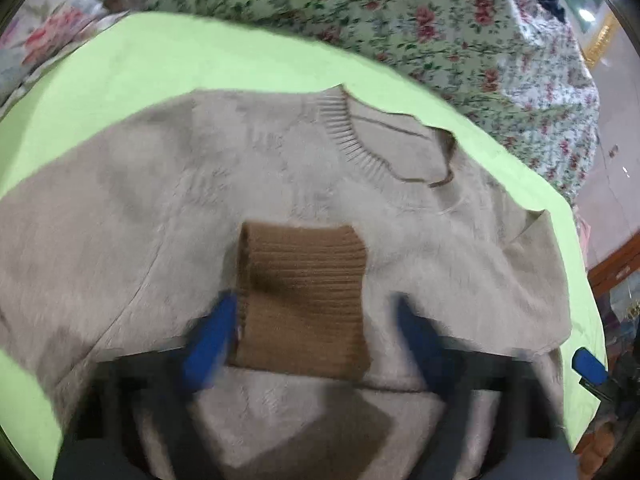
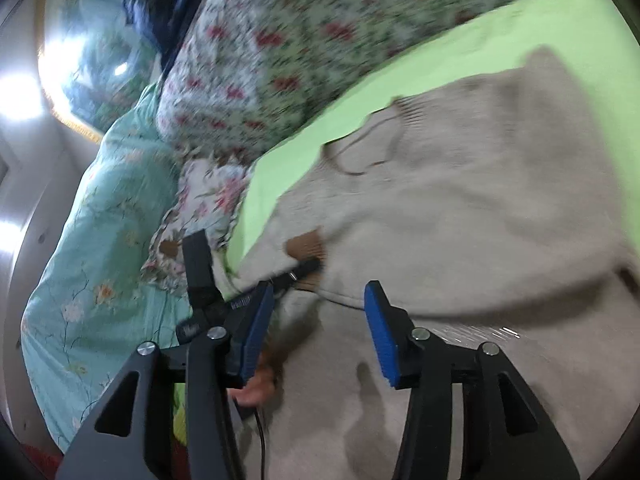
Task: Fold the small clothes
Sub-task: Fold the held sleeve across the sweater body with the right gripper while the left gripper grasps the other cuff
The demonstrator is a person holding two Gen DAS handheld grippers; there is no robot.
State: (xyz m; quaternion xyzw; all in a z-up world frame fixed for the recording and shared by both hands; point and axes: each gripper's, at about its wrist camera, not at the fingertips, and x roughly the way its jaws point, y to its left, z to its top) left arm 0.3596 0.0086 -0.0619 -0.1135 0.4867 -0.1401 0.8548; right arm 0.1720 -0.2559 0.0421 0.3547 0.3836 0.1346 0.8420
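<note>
Sweater (image 1: 120,220) in beige knit, spread flat on lime-green sheet (image 1: 160,52) beside floral quilt (image 1: 360,12), with one sleeve already brought across the chest and its brown ribbed cuff (image 1: 304,280) lying on the body below the neckline (image 1: 348,136). Left gripper (image 1: 314,308) released, with pads astride that cuff, one close against its edge, the other clear of it, so not yet pinching anything. Right gripper (image 2: 320,332) likewise unclenched, hovering above the lower body of the knit with nothing between its pads. Judged as the sleeve-setting step of the fold. To do it well: lower the left pads over the cuff only, not the body layer beneath, and close on the firm ribbing near its end. Lay the sleeve straight along the side fold, then let go without dragging. Keep the right tool low on the hem side, ready to pin the fuzzy cloth against sliding on the sheet. Watch for loose knit snagging on a pad, and for bunching at the folded shoulder; smooth that out before folding further. Much blurred by motion, so exact contact hard to call.
</note>
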